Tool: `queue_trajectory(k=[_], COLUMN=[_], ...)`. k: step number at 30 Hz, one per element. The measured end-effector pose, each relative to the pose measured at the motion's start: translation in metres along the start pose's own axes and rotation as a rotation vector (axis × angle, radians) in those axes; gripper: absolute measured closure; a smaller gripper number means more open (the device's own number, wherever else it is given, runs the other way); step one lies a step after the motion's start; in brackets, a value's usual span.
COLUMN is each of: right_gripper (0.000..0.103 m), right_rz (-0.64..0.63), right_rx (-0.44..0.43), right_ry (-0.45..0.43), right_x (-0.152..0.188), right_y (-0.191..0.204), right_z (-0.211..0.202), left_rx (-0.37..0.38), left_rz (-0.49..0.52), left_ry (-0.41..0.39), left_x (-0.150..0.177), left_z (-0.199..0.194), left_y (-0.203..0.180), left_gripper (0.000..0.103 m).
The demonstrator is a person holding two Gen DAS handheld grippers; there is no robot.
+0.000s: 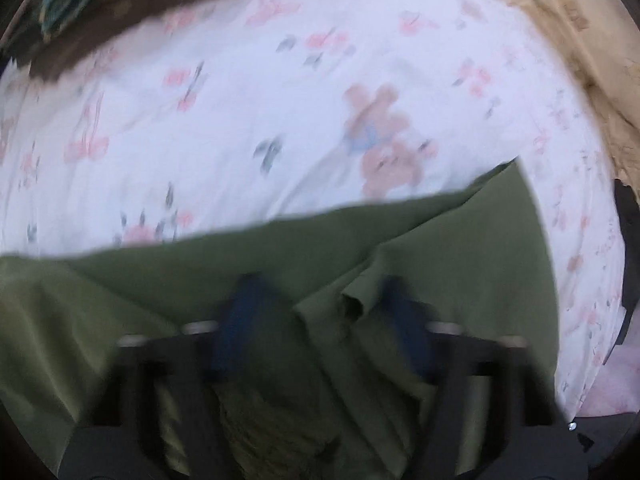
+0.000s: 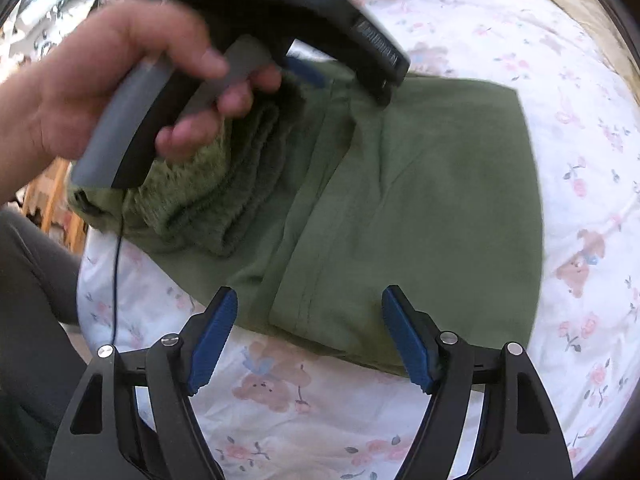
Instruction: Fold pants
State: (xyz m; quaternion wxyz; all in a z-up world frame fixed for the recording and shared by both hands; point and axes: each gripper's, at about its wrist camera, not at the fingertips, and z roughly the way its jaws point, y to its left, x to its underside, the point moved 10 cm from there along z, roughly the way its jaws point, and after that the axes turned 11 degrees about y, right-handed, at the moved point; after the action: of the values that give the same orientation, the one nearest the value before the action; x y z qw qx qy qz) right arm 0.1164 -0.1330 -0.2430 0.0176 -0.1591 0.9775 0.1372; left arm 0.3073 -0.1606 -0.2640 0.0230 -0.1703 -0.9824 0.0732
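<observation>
right tongs point(image 2: 310, 334) spread, empty | left tongs point(image 1: 320, 312) apart over 1 green pants point(image 2: 420, 208) | 1 bedsheet point(image 2: 580, 128)

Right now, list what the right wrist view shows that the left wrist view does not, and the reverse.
Only the right wrist view shows the person's left hand gripping the left gripper's handle, a fuzzy green folded bundle under it, and the right gripper open above the near edge of the pants.

Only the left wrist view shows the left gripper from behind, jaws apart over bunched fabric, and a dark patterned cloth at the far corner.

Both show the green pants and the floral bear-print sheet.
</observation>
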Motion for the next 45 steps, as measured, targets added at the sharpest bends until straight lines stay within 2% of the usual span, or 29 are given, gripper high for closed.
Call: queue_trajectory(k=[1, 2, 4, 5, 6, 9, 15, 18, 20, 23, 25, 26, 27, 28, 29, 30, 31, 33, 35, 36, 37, 38, 39, 42, 45], right_gripper=[0.027, 0.030, 0.052, 0.076, 0.085, 0.093, 0.096, 0.096, 0.096, 0.096, 0.091, 0.089, 0.083, 0.078, 0.068, 0.061, 0.060, 0.062, 0.063, 0.064, 0.067, 0.080, 0.084, 0.085, 0.084], right_rz=[-0.003, -0.004, -0.005, -0.007, -0.012, -0.020, 0.071, 0.057, 0.046, 0.046, 0.065, 0.063, 0.052, 0.038, 0.027, 0.024, 0.026, 0.050, 0.121, 0.148, 0.174, 0.199, 0.218, 0.183, 0.084], right_rx=[0.003, 0.012, 0.017, 0.024, 0.061, 0.090, 0.037, 0.046, 0.047, 0.050, 0.011, -0.010, -0.014, -0.031, -0.067, -0.133, -0.177, -0.240, -0.209, -0.173, -0.141, -0.138, -0.143, -0.130, -0.046], right_ry=[0.003, 0.006, 0.021, 0.029, 0.020, -0.008, -0.154, -0.221, -0.195, -0.123, -0.068, -0.062, -0.062, -0.053, -0.039, -0.032, -0.041, -0.093, -0.219, -0.235, -0.225, -0.199, -0.174, -0.086, -0.012], right_x=[0.000, -0.001, -0.004, -0.005, -0.007, -0.008, -0.013, -0.020, -0.023, -0.028, -0.025, -0.024, -0.023, -0.021, -0.018, -0.015, -0.014, -0.018, -0.028, -0.030, -0.031, -0.030, -0.031, -0.030, -0.024], right_y=[0.001, 0.001, 0.004, 0.005, 0.004, 0.005, -0.009, -0.006, -0.002, -0.003, 0.000, 0.005, 0.007, 0.012, 0.017, 0.023, 0.025, 0.022, -0.004, -0.016, -0.030, -0.038, -0.042, -0.028, 0.001], right_z=[0.003, 0.006, 0.016, 0.020, 0.023, 0.018, -0.027, -0.046, -0.037, -0.006, 0.014, 0.016, 0.016, 0.016, 0.015, 0.011, 0.005, -0.015, -0.047, -0.053, -0.054, -0.048, -0.040, -0.007, 0.032], left_rx=[0.016, 0.009, -0.010, -0.020, -0.029, -0.018, 0.006, -0.002, -0.012, -0.118, -0.188, -0.180, -0.165, -0.165, -0.180, -0.202, -0.212, -0.153, -0.113, -0.117, -0.142, -0.159, -0.171, -0.186, -0.133], left_rz=[0.036, 0.076, 0.135, 0.160, 0.166, 0.157, 0.205, 0.246, 0.264, 0.281, 0.236, 0.226, 0.211, 0.200, 0.190, 0.174, 0.150, 0.113, 0.046, 0.022, -0.014, -0.026, -0.032, -0.093, -0.168], left_ry=[-0.003, -0.007, -0.027, -0.032, -0.032, -0.057, -0.121, -0.155, -0.144, -0.102, -0.050, -0.034, -0.016, -0.013, -0.025, -0.051, -0.093, -0.197, -0.220, -0.223, -0.231, -0.234, -0.236, -0.232, -0.182], left_x=[0.001, 0.003, 0.006, 0.008, 0.007, 0.000, -0.023, -0.041, -0.046, -0.047, -0.041, -0.037, -0.033, -0.032, -0.032, -0.034, -0.035, -0.036, -0.026, -0.021, -0.009, -0.003, 0.003, 0.027, 0.044], left_z=[-0.003, -0.006, -0.013, -0.016, -0.018, -0.031, -0.061, -0.078, -0.073, -0.038, -0.015, -0.010, -0.005, -0.005, -0.009, -0.016, -0.029, -0.061, -0.083, -0.087, -0.092, -0.093, -0.093, -0.089, -0.084], left_y=[-0.008, -0.015, -0.025, -0.030, -0.031, -0.035, -0.061, -0.070, -0.071, -0.054, -0.031, -0.025, -0.019, -0.013, -0.009, -0.004, 0.001, 0.006, 0.016, 0.019, 0.026, 0.027, 0.031, 0.049, 0.066], left_gripper=[0.099, 0.100, 0.100, 0.100, 0.100, 0.101, 0.101, 0.101, 0.101, 0.099, 0.097, 0.097, 0.096, 0.091, 0.076, 0.063, 0.042, 0.040, 0.040, 0.040, 0.040, 0.040, 0.040, 0.040, 0.040])
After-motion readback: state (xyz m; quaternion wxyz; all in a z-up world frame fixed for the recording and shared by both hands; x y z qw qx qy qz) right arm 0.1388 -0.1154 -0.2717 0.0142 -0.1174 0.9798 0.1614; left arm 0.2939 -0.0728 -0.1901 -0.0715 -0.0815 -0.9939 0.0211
